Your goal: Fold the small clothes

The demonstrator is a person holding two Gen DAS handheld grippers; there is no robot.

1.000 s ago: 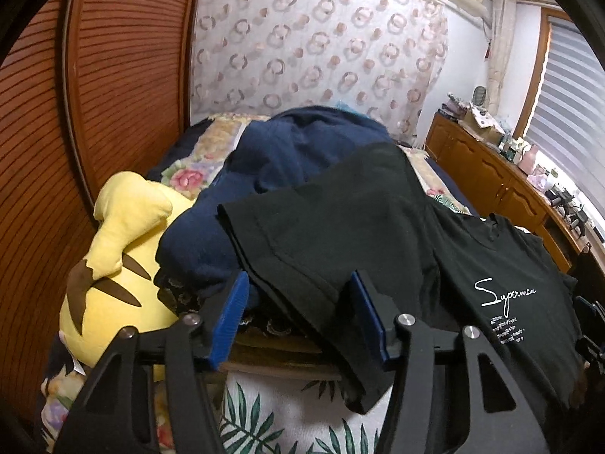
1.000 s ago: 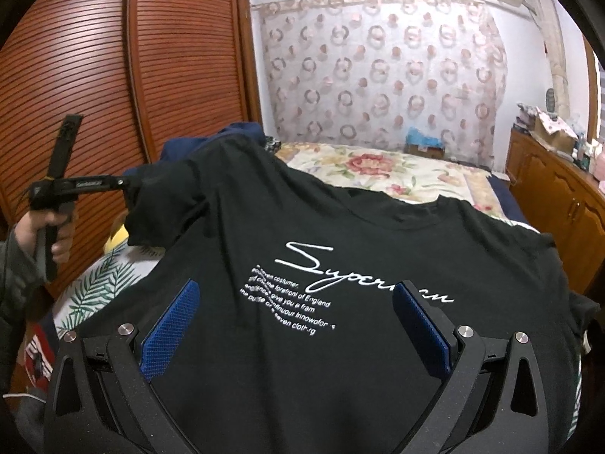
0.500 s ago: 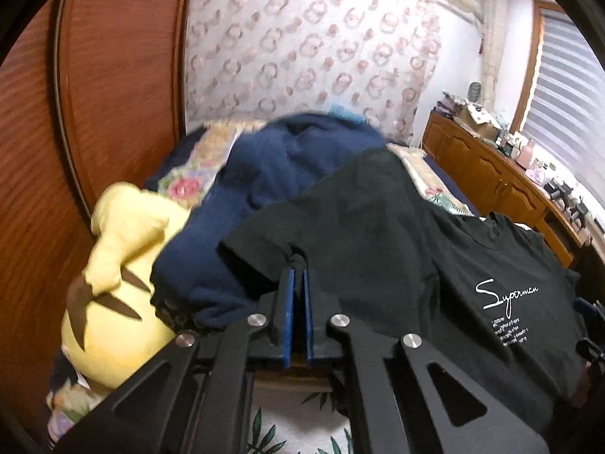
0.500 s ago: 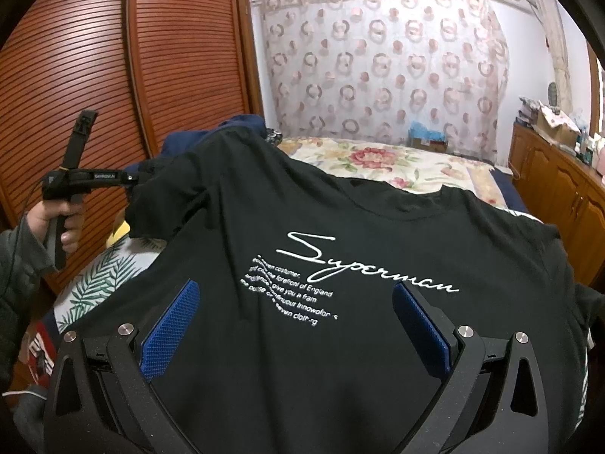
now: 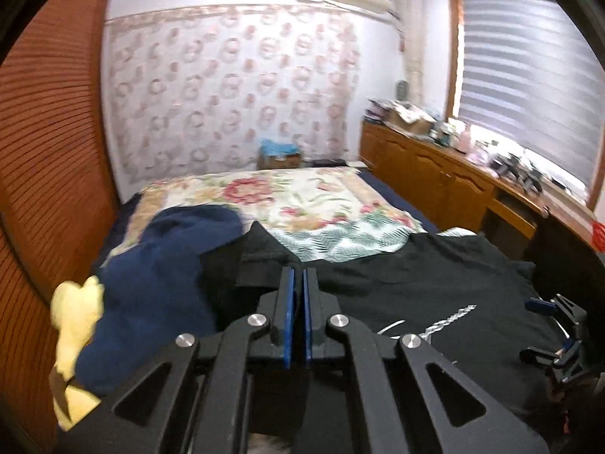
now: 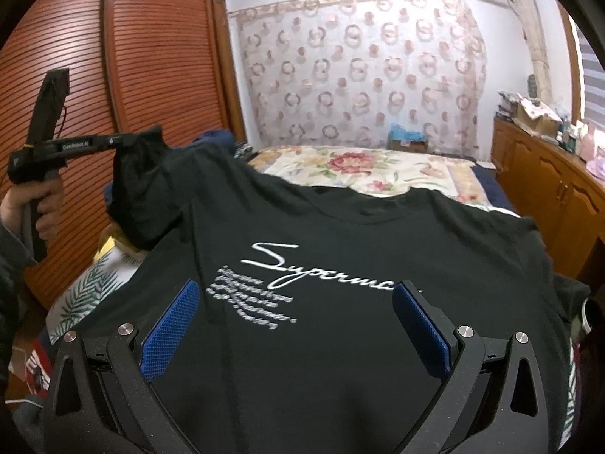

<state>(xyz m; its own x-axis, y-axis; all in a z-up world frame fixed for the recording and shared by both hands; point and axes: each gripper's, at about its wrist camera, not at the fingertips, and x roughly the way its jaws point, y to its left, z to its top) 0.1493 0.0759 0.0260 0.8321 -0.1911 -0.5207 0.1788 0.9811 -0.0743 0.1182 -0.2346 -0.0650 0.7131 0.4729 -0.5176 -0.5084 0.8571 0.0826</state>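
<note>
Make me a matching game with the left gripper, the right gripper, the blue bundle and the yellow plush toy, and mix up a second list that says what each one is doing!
Things:
1. left gripper
2. right gripper
3. navy blue bundle
4. yellow plush toy

States:
A. jaws wide apart above the white lettering, nothing pinched
B. peeks out at the wardrobe side, partly under the blue bundle
C. shut on the sleeve of the black T-shirt, holding it up
D. heaped on the bed beside the black T-shirt

Pairs: 1-C, 2-A, 3-D, 4-B
</note>
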